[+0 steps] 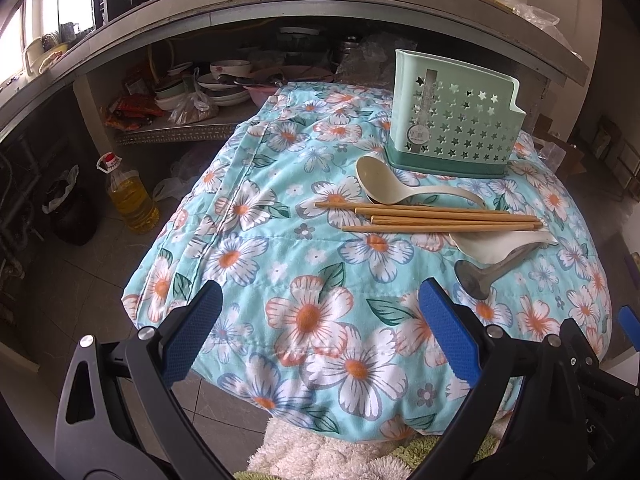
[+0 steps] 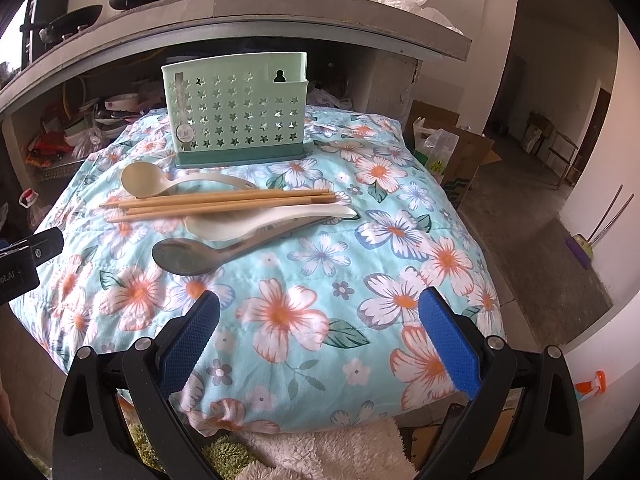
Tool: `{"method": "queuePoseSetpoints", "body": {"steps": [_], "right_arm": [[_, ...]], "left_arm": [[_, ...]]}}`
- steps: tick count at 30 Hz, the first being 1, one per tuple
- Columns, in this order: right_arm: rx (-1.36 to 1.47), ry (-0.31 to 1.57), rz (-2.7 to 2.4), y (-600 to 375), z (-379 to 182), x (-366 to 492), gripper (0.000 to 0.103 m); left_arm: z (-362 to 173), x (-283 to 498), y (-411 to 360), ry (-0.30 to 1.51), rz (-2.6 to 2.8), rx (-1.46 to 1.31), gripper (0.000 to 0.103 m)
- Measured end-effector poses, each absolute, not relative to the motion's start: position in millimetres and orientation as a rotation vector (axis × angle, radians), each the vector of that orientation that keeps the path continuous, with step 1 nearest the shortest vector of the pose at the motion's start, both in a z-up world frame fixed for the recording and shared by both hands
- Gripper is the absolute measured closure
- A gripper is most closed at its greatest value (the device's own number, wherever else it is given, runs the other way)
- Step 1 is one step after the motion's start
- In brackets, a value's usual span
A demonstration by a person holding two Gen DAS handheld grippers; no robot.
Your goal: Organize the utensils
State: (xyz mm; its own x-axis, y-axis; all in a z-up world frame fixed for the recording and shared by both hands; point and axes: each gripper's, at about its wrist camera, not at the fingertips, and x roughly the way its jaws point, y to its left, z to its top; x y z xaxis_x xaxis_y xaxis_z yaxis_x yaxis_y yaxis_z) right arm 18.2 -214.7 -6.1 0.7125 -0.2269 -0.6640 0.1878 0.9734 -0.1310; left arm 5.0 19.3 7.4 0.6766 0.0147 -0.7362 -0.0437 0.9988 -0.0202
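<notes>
The chopsticks [image 2: 218, 202] lie across the handle of the cream ladle [image 2: 144, 180] and over part of the white spoon [image 2: 256, 222], hiding where those touch the floral cloth [image 2: 320, 300], and the white spoon in turn covers much of the steel spoon's [image 2: 188, 258] handle. The inside of the green utensil holder [image 2: 236, 114] cannot be seen from either view, and the label on its front [image 1: 418, 134] is too small to read. The dishes on the shelf [image 1: 224, 84] under the counter are dim and jumbled, and the right gripper [image 1: 628, 322] shows in the left wrist view only as a blue sliver at the edge.
</notes>
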Motion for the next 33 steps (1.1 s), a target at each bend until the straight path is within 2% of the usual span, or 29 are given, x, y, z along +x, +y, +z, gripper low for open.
{"method": "queuePoseSetpoints", "body": {"steps": [14, 25, 33], "right_arm": [[-0.108, 0.662, -0.2, -212, -4, 26, 0.006], [-0.114, 0.778, -0.15, -227, -45, 52, 0.006], [-0.046, 0.861, -0.101, -240, -69, 61, 0.006]], "left_arm": [[-1, 20, 20, 0.838, 0.036, -0.048, 0.008], [-28, 40, 19, 0.872, -0.261, -0.24, 0.008], [-42, 55, -9, 0.944, -0.37, -0.173, 0.008]]}}
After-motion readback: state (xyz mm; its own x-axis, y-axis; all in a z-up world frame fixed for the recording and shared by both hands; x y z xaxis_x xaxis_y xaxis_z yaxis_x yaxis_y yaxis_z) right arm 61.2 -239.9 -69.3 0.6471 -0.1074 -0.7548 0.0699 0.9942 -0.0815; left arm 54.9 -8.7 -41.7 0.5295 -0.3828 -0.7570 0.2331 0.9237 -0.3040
